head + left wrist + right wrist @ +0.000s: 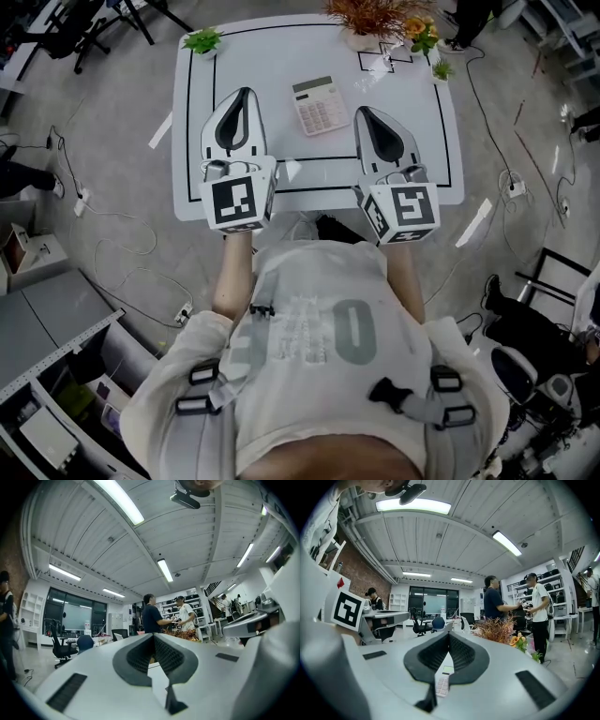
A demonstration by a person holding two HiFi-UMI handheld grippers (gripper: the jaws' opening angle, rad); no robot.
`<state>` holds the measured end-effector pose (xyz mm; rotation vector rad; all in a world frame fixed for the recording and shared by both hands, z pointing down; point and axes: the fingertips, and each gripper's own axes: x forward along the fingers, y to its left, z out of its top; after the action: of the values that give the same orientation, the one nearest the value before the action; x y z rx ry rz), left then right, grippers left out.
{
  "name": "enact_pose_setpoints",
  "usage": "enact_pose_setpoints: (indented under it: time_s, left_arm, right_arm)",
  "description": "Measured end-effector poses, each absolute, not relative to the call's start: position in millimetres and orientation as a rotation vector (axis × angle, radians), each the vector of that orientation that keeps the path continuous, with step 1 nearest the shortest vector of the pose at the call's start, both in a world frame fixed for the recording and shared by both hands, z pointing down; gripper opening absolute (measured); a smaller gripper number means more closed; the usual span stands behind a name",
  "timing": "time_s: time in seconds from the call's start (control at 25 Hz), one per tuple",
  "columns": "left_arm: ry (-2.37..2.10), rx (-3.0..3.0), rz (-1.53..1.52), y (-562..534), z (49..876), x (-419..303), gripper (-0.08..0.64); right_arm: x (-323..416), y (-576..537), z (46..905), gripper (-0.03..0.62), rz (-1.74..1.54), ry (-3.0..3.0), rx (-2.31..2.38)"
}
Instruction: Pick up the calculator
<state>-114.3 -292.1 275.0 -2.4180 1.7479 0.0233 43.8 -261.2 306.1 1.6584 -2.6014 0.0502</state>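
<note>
- Right gripper [359, 110]: its jaws are sitting pressed together, tips meeting, nothing pinched between them.
- Left gripper [247, 92]: its jaws are reading the same, closed to a point and carrying nothing.
- The calculator [320, 105] is lying flat on the white table [281, 52], in the gap between your two grippers. It is just beside the right jaws on their left and a little further off the left jaws on their right, roughly level with both sets of tips.
- In the right gripper view it is showing low down through the opening behind the closed tips.
- Its long axis is running away from you, nearly parallel to where both pairs of jaws are pointing. The far end is leaning slightly toward the left gripper.
- The display is sitting at the far end, with the keys facing up and the key block nearer you.
- Handling, as a judgement: it is looking light, thin and stiff, with a smooth plastic shell that may slip.
- You are likely needing to open the jaws first. Then pinch across the short width on the two long side edges near the middle, avoiding the display.
- Beyond the jaws, a dried plant [375, 17] and a small green plant [202, 40] are standing at the far edge, well apart from the calculator.
</note>
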Motion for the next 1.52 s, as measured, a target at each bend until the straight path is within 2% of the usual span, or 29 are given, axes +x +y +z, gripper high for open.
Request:
enact_pose_setpoints:
  time_s: [0.48,0.56,0.64,0.68,0.76,1.52]
  left_arm:
    - [1.704,-2.470,0.011,-310,291,-100,0.020]
    - [1.718,-2.476,-0.013,-312,291,-101,0.020]
    - [1.711,-2.475,-0.008,-314,289,-101,0.020]
    - [1.697,-2.472,0.009,-314,287,-99,0.020]
    - [1.685,-2.471,0.026,-315,283,-97,0.020]
    - [1.589,-2.520,0.045,-342,285,-57,0.020]
  right_arm:
    - [54,-276,306,0.006,0.158,-2.630,1.671]
    - [49,-277,304,0.254,0.210,-2.701,1.595]
    - [47,-277,303,0.400,0.244,-2.758,1.541]
    - [48,-277,303,0.419,0.251,-2.769,1.535]
    - [52,-277,306,0.434,0.264,-2.757,1.538]
    - [70,-288,322,0.434,0.321,-2.740,1.459]
